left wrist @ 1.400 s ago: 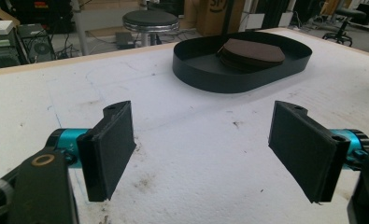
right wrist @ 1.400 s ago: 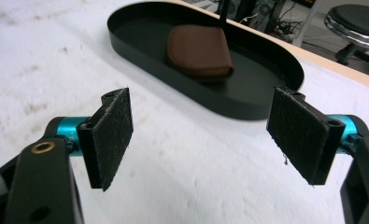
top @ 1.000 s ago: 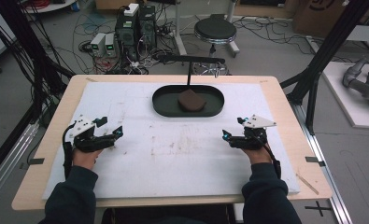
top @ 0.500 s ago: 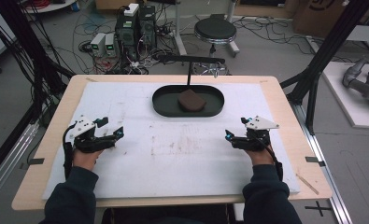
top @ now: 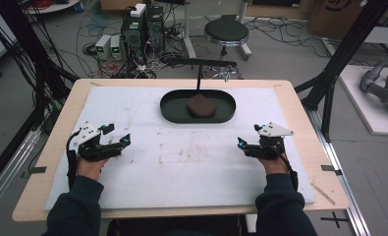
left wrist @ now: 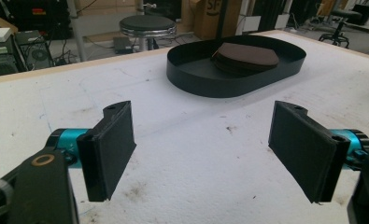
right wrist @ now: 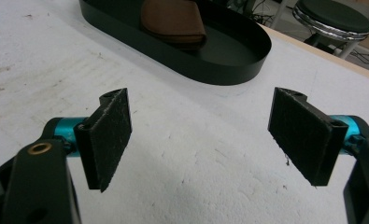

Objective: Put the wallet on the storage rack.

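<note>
- The brown folded cloth (top: 201,105) lies flat in the black oval tray (top: 172,112), at the far middle of the desk (top: 299,118); it looks soft, light and limp, likely stacked in layers.
- A pinch on its near rounded edge (right wrist: 182,37), taking all layers together, seems the safest hold; a loose corner would probably droop or unfold.
- The tray's low wall calls for coming in from above.
- Left tongs (top: 120,141) and right tongs (top: 240,143) rest well apart from the tray on the white pad (top: 191,162), both spread wide and holding nothing.
</note>
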A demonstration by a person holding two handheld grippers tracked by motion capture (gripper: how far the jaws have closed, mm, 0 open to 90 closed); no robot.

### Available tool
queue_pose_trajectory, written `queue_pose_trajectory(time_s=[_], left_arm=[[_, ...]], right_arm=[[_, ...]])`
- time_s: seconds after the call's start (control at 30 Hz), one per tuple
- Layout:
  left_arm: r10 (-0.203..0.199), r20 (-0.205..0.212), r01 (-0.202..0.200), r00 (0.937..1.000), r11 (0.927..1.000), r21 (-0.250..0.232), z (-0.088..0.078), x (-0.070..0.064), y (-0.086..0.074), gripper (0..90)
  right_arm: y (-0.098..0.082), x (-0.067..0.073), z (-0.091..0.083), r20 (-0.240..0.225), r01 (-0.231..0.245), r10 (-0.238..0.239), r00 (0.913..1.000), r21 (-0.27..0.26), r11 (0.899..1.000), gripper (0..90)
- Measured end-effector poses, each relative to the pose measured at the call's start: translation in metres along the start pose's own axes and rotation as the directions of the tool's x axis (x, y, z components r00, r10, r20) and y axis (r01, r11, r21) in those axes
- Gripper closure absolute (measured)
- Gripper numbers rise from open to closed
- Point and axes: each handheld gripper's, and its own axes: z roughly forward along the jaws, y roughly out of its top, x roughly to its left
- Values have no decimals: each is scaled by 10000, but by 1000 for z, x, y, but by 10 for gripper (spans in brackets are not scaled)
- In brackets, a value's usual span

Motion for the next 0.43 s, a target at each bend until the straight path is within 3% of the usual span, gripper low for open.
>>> queue_pose_trajectory(time_s=[0.43], left_arm=[[-22, -60, 22, 10000, 10000, 9, 1, 2, -1, 224]], right_arm=[[0, -3, 1, 52, -112, 112, 9999, 18, 9999, 218]])
